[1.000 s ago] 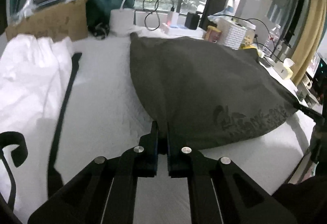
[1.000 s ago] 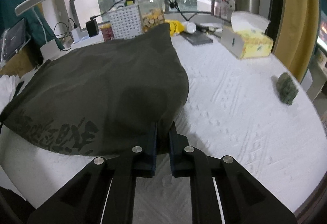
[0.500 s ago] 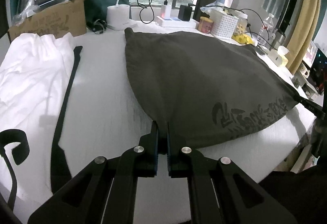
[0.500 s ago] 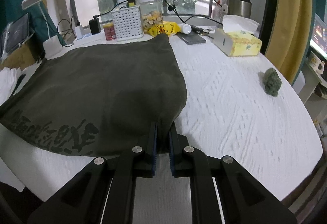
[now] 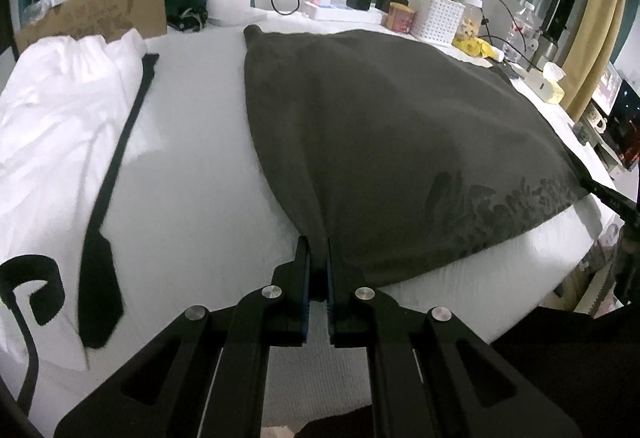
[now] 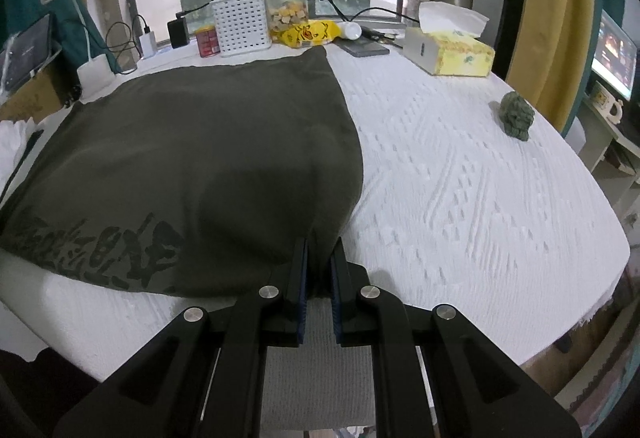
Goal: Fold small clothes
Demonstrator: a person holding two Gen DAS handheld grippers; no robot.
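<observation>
A dark olive garment (image 5: 380, 142) with a black printed design near its front hem lies spread over the white-covered table (image 5: 192, 174). My left gripper (image 5: 318, 250) is shut on the garment's near left corner, the cloth pinched between its pads. In the right wrist view the same olive garment (image 6: 192, 158) fills the left half, and my right gripper (image 6: 320, 250) is shut on its near right corner. The far edge of the garment rests flat near the window clutter.
A white garment (image 5: 52, 126) and a black strap (image 5: 116, 174) lie at the left. A cardboard box (image 5: 96, 14), white basket (image 6: 242, 24), jar, cables, tissue box (image 6: 452, 52) and a small green figure (image 6: 518, 114) stand along the back and right. The table edge (image 6: 592, 302) curves close at the right.
Both grippers have drawn the garment's near edge back toward me and a little lower. The cloth has settled from a billowed shape to nearly flat, and more of the table's far side shows.
</observation>
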